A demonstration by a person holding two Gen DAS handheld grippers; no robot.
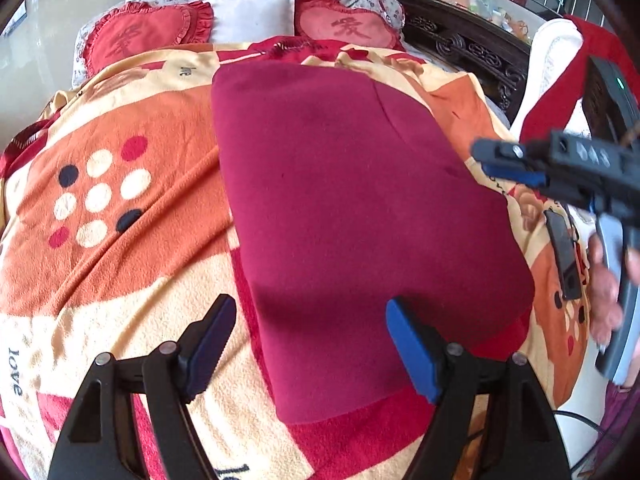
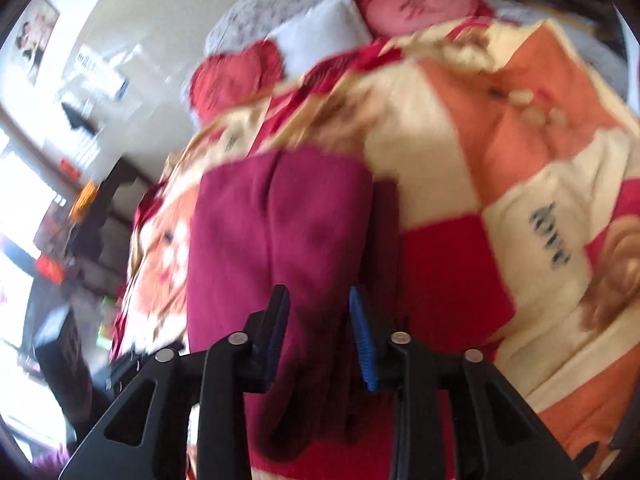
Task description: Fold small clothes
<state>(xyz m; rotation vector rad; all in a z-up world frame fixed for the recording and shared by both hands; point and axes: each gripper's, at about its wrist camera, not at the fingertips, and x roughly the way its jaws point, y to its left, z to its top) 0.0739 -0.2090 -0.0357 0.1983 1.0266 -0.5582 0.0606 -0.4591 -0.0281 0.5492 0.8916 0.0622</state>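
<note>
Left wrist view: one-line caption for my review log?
Open left gripper above folded maroon garment on patterned blanket; right gripper at its far edge.

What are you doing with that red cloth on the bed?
A person holding a gripper in each hand is folding a dark red garment lying flat on a patterned blanket. The left gripper is open just above its near edge. The right gripper is open too, gripping nothing.

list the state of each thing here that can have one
maroon garment: folded flat on the blanket, not gripped
left gripper: open, empty, at the garment's near edge
right gripper: open, empty, over the garment
blanket: spread, slightly rumpled
</note>
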